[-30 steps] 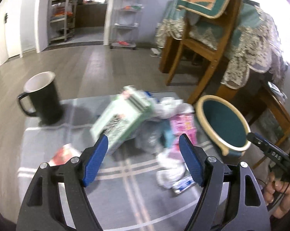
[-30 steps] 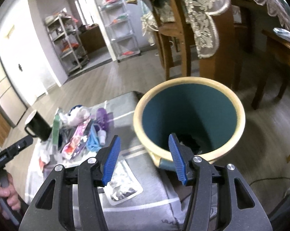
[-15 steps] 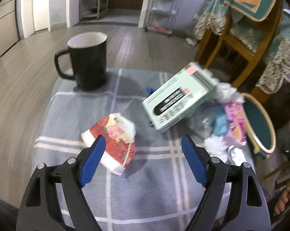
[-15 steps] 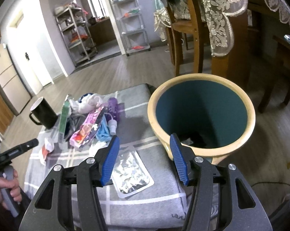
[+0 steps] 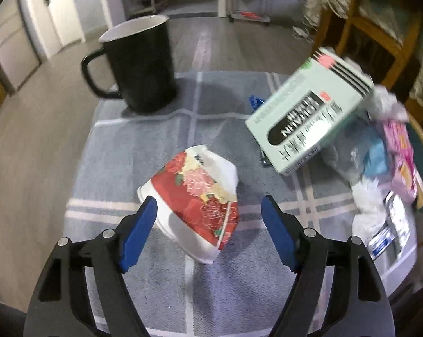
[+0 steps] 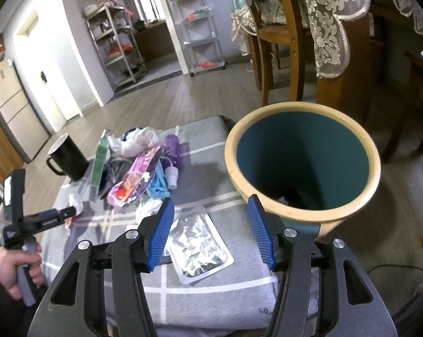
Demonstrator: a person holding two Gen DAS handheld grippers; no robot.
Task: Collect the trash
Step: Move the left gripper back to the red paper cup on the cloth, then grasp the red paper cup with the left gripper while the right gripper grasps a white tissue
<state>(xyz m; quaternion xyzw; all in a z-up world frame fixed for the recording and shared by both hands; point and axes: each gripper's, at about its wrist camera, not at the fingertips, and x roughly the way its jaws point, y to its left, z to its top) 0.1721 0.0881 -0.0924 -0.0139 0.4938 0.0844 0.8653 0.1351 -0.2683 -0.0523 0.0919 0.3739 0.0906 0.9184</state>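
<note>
A crushed paper cup (image 5: 194,196) with a red flower print lies on the grey checked cloth (image 5: 144,146). My left gripper (image 5: 208,233) is open, its blue pads on either side of the cup's near end. A pale green box (image 5: 309,118) leans on a pile of wrappers (image 5: 385,154) to the right. My right gripper (image 6: 210,236) is open and empty above a silver foil pouch (image 6: 199,247). The teal bin (image 6: 301,165) with a cream rim stands just right of it, with some trash at its bottom.
A black mug (image 5: 141,64) stands at the cloth's far left; it also shows in the right wrist view (image 6: 66,158). Pink wrapper (image 6: 135,179), purple bottle (image 6: 172,146) and tissues lie mid-table. Wooden chairs (image 6: 279,36) and a lace-covered table stand behind the bin.
My left gripper has swung left from the green box and come down close around the crushed paper cup. My right gripper has pulled back a little from the bin, over the foil pouch.
</note>
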